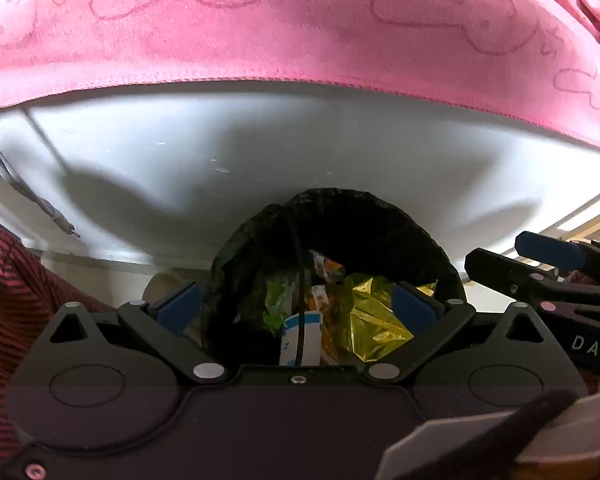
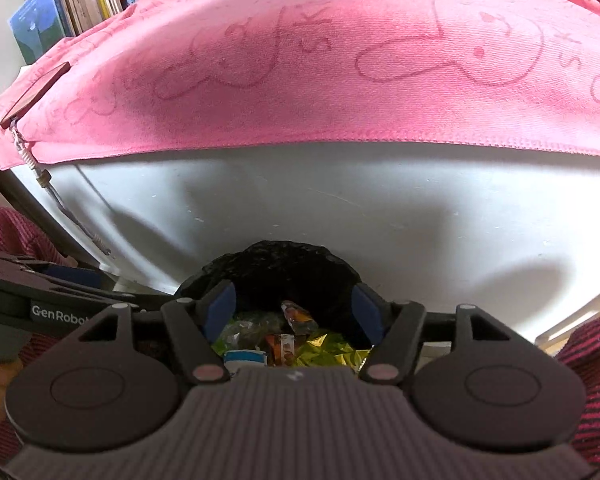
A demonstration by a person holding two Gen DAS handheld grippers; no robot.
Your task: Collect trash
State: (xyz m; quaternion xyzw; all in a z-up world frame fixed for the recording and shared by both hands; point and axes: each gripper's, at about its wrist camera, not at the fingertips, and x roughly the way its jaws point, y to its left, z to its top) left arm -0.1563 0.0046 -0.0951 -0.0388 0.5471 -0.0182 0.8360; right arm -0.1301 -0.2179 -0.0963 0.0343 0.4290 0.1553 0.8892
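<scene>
Behind and above the round bin lined with a crinkled black plastic bag (image 1: pixel 332 216), a white table front (image 1: pixel 260 152) is rising to a pink embroidered terry cloth (image 1: pixel 300 20) draped over the tabletop, with a shelf of upright books (image 2: pixel 84 4) showing beyond the cloth's far left corner. Inside that bin a crumpled gold foil wrapper (image 1: pixel 372 316), a green plastic wrapper (image 1: pixel 274 304) and a white-and-blue paper carton (image 1: pixel 302 336) are already lying, so collecting seems largely done, though whether more trash is waiting elsewhere is not showing. Directly over the bin's mouth the left gripper (image 1: pixel 296 308) is standing wide and holding nothing, while the right gripper (image 2: pixel 294 308) beside it is hovering partly spread, also empty.
</scene>
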